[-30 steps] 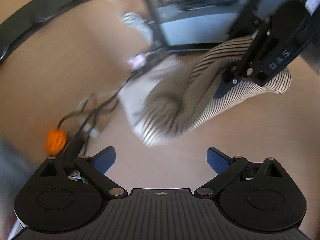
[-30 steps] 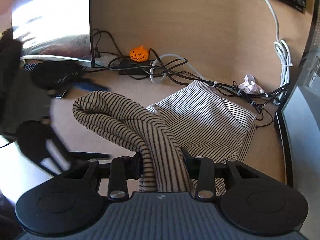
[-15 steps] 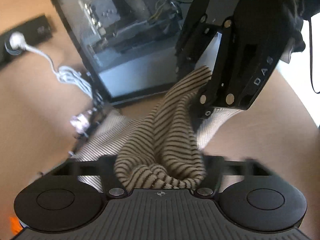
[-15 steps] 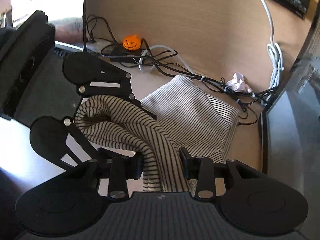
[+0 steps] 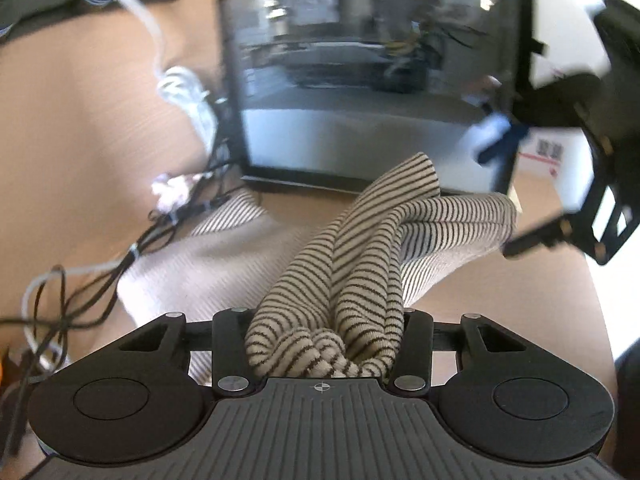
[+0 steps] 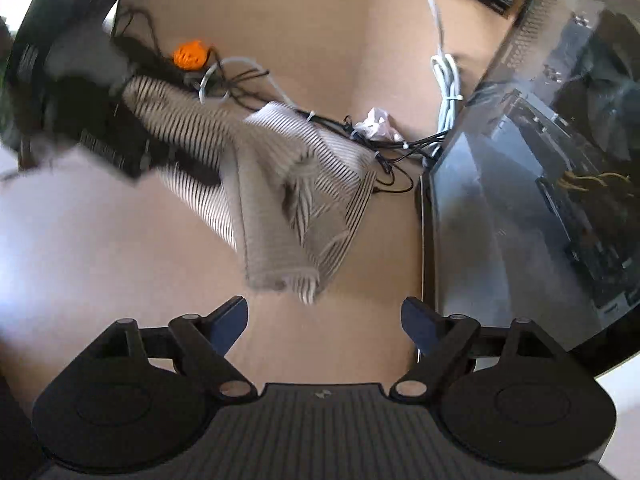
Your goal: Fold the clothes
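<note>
Currently: table [image 6: 300,12], light wood, carries everything. Glass-sided computer case [image 6: 560,168] stands at 3 o'clock in the right wrist view, at 12 in the left wrist view. Striped garment [image 6: 280,184] lies mid-table just beside the case, far edge touching the cable tangle [image 6: 380,140]; image blurred, fold state unclear. Left claw [image 5: 324,340] is pinched on a bunched wad of that garment, cloth filling the gap between the fingers and rising off the table toward 1 o'clock. Right claw [image 6: 324,320] is spread wide, blue pads [image 6: 228,322] bare, nothing between them, garment hem just ahead at 12. White cable [image 6: 446,76] at 1 o'clock, crumpled paper [image 6: 376,122] beside it, orange pumpkin [image 6: 191,54] at 11.
</note>
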A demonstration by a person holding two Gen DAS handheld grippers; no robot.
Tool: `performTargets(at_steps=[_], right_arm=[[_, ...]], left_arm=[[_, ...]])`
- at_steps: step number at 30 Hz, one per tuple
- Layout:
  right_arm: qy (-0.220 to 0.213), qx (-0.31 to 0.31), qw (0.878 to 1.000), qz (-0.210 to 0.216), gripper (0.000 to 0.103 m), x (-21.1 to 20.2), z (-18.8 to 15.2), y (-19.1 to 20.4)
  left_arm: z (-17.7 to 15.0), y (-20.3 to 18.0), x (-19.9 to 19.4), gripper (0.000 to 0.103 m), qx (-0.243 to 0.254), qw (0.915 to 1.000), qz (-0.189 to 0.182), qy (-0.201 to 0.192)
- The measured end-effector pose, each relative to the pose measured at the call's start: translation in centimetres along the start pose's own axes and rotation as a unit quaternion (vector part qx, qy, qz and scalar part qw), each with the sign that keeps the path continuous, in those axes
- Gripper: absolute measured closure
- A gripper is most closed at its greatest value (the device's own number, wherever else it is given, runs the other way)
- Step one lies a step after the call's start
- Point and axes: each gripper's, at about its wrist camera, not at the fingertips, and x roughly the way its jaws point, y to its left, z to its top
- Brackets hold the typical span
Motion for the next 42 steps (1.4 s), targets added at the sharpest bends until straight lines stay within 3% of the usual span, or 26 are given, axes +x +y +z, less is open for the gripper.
performTargets(at_steps=[3, 7, 11, 12, 14, 15, 16, 19, 25, 35, 40, 42], right_arm=[[-0.014, -0.025, 1.000, 0.000, 0.018, 1.0, -0.6, 1.2], [-0.067, -0.031, 0.997, -0.022, 0.018, 3.4, 0.6, 1.6], [-0.108, -0.063, 0.992, 0.012, 0.018, 5.1, 2.3, 1.9], [-0.113, -0.077, 0.990, 0.026, 0.021, 5.6, 2.8, 2.2], [-0.110, -0.107, 0.987, 0.052, 0.042, 6.1, 3.2, 3.0], [-0.108, -0.122, 0.985, 0.065, 0.060, 6.4, 3.4, 3.4], [-0.104, -0.132, 0.983, 0.070, 0.070, 6.3, 3.4, 3.8], [-0.095, -0.153, 0.980, 0.082, 0.077, 6.0, 3.2, 4.6], [-0.092, -0.171, 0.976, 0.093, 0.079, 3.1, 1.3, 4.6], [-0.086, -0.203, 0.970, 0.106, 0.079, -4.0, -1.0, 5.8], [-0.074, -0.235, 0.960, 0.136, 0.079, -7.4, -0.4, 5.4], [-0.079, -0.246, 0.958, 0.125, 0.077, -6.6, 1.1, 4.6]], left_arm=[[-0.1, 1.0, -0.3, 0.054, -0.028, 0.9996, 0.007, 0.005], [-0.6, 2.1, -0.8, 0.054, -0.063, 0.9979, 0.011, 0.010], [-0.9, 1.8, -1.3, 0.054, -0.074, 0.9969, 0.020, 0.018], [-1.0, 1.5, -1.4, 0.054, -0.074, 0.9968, 0.023, 0.020], [-1.1, 1.0, -1.6, 0.054, -0.074, 0.9965, 0.030, 0.024], [-1.2, 0.8, -1.7, 0.054, -0.074, 0.9964, 0.033, 0.026], [-1.2, 0.5, -1.8, 0.054, -0.073, 0.9962, 0.036, 0.028], [-1.4, -0.3, -2.2, 0.057, -0.073, 0.9957, 0.046, 0.034], [-2.1, -2.6, -3.4, 0.061, -0.069, 0.9951, 0.057, 0.041], [-3.7, -8.4, -8.6, 0.061, -0.083, 0.9962, 0.005, 0.022], [-2.8, -7.6, -10.5, 0.061, -0.118, 0.9928, -0.021, -0.003], [-2.4, -7.2, -11.2, 0.061, -0.132, 0.9907, -0.031, -0.014]])
